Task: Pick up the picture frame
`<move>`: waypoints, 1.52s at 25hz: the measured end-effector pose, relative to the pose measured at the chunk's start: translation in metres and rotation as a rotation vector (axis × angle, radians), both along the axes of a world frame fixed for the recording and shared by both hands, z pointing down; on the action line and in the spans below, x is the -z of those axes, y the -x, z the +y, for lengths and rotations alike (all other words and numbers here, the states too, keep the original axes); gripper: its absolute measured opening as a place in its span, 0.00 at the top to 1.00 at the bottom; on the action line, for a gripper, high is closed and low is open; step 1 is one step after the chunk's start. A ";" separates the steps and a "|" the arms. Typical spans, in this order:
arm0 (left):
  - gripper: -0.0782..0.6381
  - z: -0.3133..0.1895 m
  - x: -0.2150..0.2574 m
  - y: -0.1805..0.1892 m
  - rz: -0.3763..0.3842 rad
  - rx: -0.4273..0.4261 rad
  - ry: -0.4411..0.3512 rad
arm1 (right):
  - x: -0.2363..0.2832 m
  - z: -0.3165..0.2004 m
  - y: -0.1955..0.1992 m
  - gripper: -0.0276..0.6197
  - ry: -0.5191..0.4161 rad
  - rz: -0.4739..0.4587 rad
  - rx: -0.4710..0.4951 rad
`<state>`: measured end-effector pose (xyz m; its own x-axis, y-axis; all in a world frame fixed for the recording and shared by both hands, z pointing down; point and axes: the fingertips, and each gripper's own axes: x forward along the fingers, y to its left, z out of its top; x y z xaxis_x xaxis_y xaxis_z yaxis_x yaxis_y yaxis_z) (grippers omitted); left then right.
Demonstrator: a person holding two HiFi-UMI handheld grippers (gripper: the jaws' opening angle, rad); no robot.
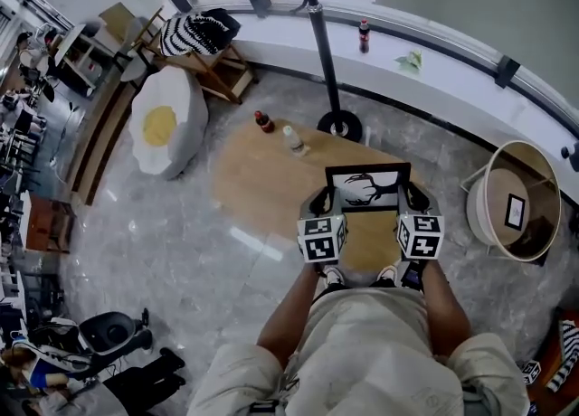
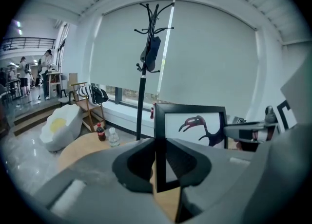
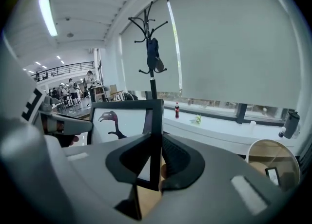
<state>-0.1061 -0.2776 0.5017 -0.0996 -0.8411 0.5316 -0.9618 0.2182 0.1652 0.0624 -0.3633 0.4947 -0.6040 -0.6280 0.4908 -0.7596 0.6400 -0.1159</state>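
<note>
- The left gripper [image 2: 158, 162] has its jaws a narrow gap apart, clamped on the left upright edge of the frame [image 2: 195, 125].
- The right gripper [image 3: 155, 162] grips the frame's right edge the same way, its pads pressed on the slim black bar.
- The frame is black, rectangular and wider than tall, with a thin border round a white picture of a dark long-necked bird with a reddish head.
- It stands upright between the two grippers with the picture towards the person, held over the near right part of the table [image 1: 262, 184].
- Near the table's far edge stand a cola bottle [image 1: 263, 121] and a clear bottle [image 1: 293, 140].
- Just beyond the table is a coat stand [image 1: 326, 43], to its left an egg cushion [image 1: 167, 120], and to its right a basket [image 1: 474, 211].
</note>
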 end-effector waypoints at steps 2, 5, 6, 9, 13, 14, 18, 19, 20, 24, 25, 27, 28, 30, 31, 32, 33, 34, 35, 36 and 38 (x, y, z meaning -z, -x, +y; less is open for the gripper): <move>0.78 -0.008 0.021 0.002 -0.020 0.001 -0.044 | 0.020 -0.008 0.003 0.85 -0.042 -0.019 0.002; 0.78 -0.020 0.053 0.006 -0.066 -0.004 -0.107 | 0.049 -0.020 0.006 0.85 -0.089 -0.052 0.006; 0.78 -0.023 0.063 0.008 -0.081 -0.005 -0.126 | 0.058 -0.024 0.008 0.85 -0.102 -0.065 0.006; 0.78 -0.029 0.089 0.011 -0.118 -0.005 -0.173 | 0.082 -0.030 0.012 0.85 -0.141 -0.098 0.007; 0.78 -0.035 0.130 0.016 -0.168 -0.005 -0.256 | 0.122 -0.037 0.017 0.85 -0.217 -0.137 0.021; 0.78 -0.035 0.141 0.017 -0.181 -0.004 -0.279 | 0.132 -0.038 0.019 0.85 -0.237 -0.148 0.023; 0.78 -0.032 0.187 0.019 -0.240 0.002 -0.372 | 0.174 -0.037 0.022 0.85 -0.303 -0.204 0.025; 0.78 -0.030 0.198 0.019 -0.255 0.002 -0.395 | 0.184 -0.036 0.022 0.85 -0.320 -0.218 0.026; 0.78 -0.029 0.208 0.018 -0.269 0.002 -0.417 | 0.193 -0.035 0.022 0.85 -0.336 -0.231 0.026; 0.78 -0.019 0.246 0.015 -0.318 0.010 -0.491 | 0.231 -0.025 0.019 0.85 -0.402 -0.276 0.026; 0.78 -0.015 0.256 0.015 -0.328 0.015 -0.511 | 0.240 -0.022 0.018 0.85 -0.419 -0.285 0.028; 0.78 -0.009 0.273 0.013 -0.350 0.018 -0.546 | 0.258 -0.017 0.017 0.85 -0.454 -0.302 0.032; 0.78 -0.007 0.280 0.012 -0.362 0.016 -0.562 | 0.267 -0.015 0.016 0.85 -0.472 -0.311 0.033; 0.78 0.000 0.297 0.009 -0.385 0.011 -0.599 | 0.283 -0.010 0.014 0.85 -0.515 -0.324 0.033; 0.78 0.004 0.306 0.007 -0.396 0.011 -0.619 | 0.292 -0.006 0.012 0.85 -0.541 -0.328 0.033; 0.78 0.008 0.314 0.006 -0.407 0.015 -0.640 | 0.300 -0.002 0.011 0.85 -0.568 -0.332 0.034; 0.78 0.013 0.321 0.005 -0.415 0.022 -0.664 | 0.309 0.002 0.011 0.84 -0.594 -0.338 0.035; 0.78 0.017 0.330 0.003 -0.424 0.032 -0.691 | 0.318 0.006 0.010 0.85 -0.616 -0.346 0.037; 0.78 0.022 0.339 0.002 -0.436 0.043 -0.715 | 0.326 0.010 0.009 0.85 -0.635 -0.356 0.038; 0.78 0.026 0.347 0.001 -0.453 0.049 -0.734 | 0.333 0.014 0.009 0.84 -0.653 -0.365 0.037; 0.78 0.033 0.359 -0.001 -0.484 0.044 -0.762 | 0.344 0.021 0.007 0.84 -0.692 -0.376 0.035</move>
